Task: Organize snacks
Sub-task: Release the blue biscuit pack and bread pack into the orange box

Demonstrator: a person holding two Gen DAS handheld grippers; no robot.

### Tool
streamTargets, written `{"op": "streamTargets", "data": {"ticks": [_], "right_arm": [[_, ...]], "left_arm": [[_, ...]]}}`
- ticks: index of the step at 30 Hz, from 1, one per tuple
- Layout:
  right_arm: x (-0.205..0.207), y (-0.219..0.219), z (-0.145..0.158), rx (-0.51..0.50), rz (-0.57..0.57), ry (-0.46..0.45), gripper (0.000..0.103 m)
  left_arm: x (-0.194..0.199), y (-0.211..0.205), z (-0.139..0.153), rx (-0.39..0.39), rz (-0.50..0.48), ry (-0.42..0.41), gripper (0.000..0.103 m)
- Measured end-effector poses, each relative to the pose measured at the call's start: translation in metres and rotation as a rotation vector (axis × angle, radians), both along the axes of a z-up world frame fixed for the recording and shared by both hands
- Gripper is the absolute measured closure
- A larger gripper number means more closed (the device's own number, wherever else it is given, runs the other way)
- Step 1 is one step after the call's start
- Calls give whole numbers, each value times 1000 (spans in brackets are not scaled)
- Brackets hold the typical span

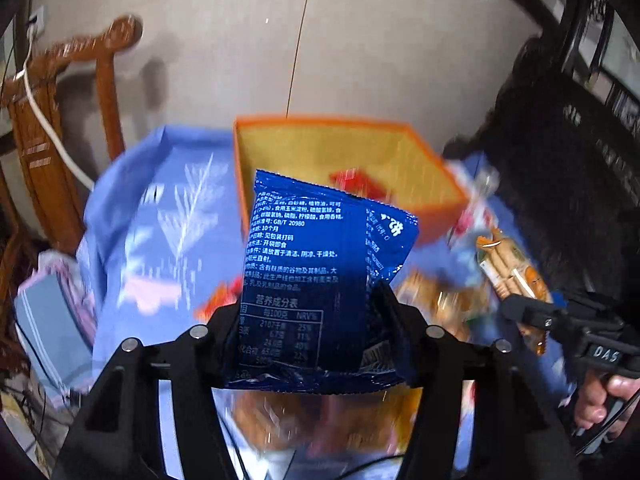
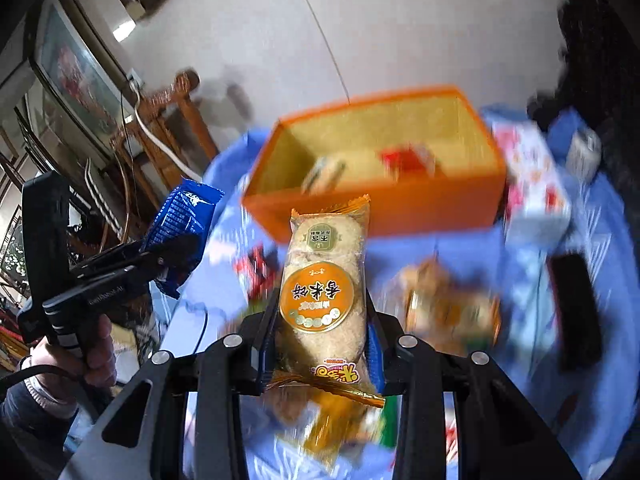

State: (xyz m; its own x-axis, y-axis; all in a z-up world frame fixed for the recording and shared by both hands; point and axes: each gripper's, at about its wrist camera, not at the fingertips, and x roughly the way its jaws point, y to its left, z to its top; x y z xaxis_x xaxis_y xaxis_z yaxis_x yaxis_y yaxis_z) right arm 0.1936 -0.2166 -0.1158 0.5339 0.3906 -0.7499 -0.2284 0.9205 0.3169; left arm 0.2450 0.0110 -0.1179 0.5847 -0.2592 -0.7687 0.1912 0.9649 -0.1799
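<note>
The blue packet (image 1: 320, 280) was glossy plastic film, creased and catching light, with white print. The rice cracker pack (image 2: 324, 292) was clear shiny film over a rough, grainy cake, with crimped gold-orange ends. Both tools, left (image 1: 312, 320) and right (image 2: 320, 320), were matt black plastic with bright metal pins. The box (image 2: 400, 208) looked like smooth orange card, its inside a dull woven yellow. The cloth (image 1: 160, 208) over the desk was soft blue fabric. The chair (image 1: 100, 64) was polished, carved wood
</note>
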Motion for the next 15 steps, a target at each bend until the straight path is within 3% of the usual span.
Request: {"op": "streamTargets", "data": {"ticks": [7, 9, 10, 11, 12, 15], "right_arm": [[82, 1, 53, -48, -2, -160, 67], [111, 4, 65, -66, 4, -201, 64], [120, 4, 69, -81, 5, -212, 55], [127, 5, 73, -97, 0, -224, 32], [131, 5, 81, -112, -21, -250, 27], [118, 0, 92, -111, -9, -322, 26]], "left_arm": [[94, -20, 54, -1, 4, -92, 46], [119, -25, 63, 21, 31, -105, 40], [130, -27, 67, 40, 59, -109, 21], [140, -28, 73, 66, 106, -111, 10], [142, -27, 80, 66, 138, -134, 4], [131, -22, 95, 39, 141, -225, 4]]}}
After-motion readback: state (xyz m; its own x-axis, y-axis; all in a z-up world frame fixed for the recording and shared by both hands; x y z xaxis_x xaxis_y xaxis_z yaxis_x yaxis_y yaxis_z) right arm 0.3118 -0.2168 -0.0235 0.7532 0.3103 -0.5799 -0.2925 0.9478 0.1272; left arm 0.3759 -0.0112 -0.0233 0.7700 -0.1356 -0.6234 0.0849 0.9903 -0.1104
